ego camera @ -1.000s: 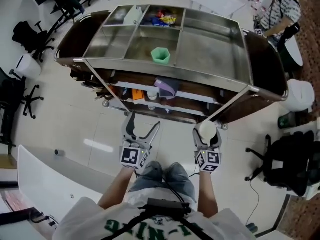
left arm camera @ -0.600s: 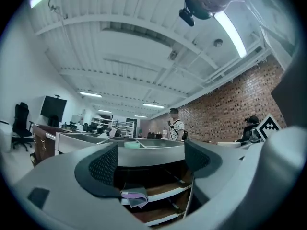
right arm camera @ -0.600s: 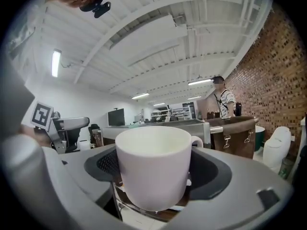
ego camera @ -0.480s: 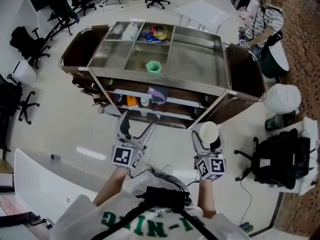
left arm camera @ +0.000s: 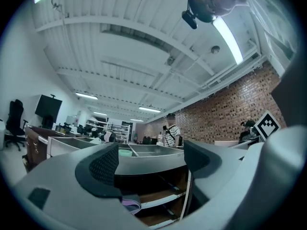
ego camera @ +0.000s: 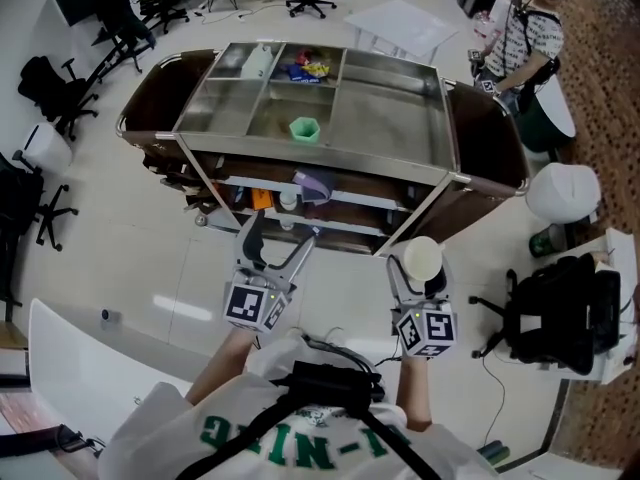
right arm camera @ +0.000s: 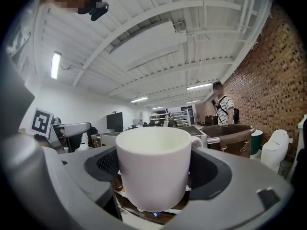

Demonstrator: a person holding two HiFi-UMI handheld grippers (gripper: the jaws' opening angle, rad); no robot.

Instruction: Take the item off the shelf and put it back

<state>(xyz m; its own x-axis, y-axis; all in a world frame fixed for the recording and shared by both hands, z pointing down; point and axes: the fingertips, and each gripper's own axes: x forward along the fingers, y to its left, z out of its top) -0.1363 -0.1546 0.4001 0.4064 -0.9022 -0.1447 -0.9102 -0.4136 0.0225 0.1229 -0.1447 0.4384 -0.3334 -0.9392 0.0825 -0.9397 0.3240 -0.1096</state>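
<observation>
Starting at the right gripper (ego camera: 422, 268): it's clamped on the white mug (right arm camera: 152, 169), which is held upright, just short of the cart (ego camera: 330, 164). Its shelves are found straight ahead, slightly left. The left gripper (ego camera: 277, 251) is spread apart, empty.

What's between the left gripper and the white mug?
Only bare floor, seen in the head view, separates the left gripper from the white mug.
</observation>
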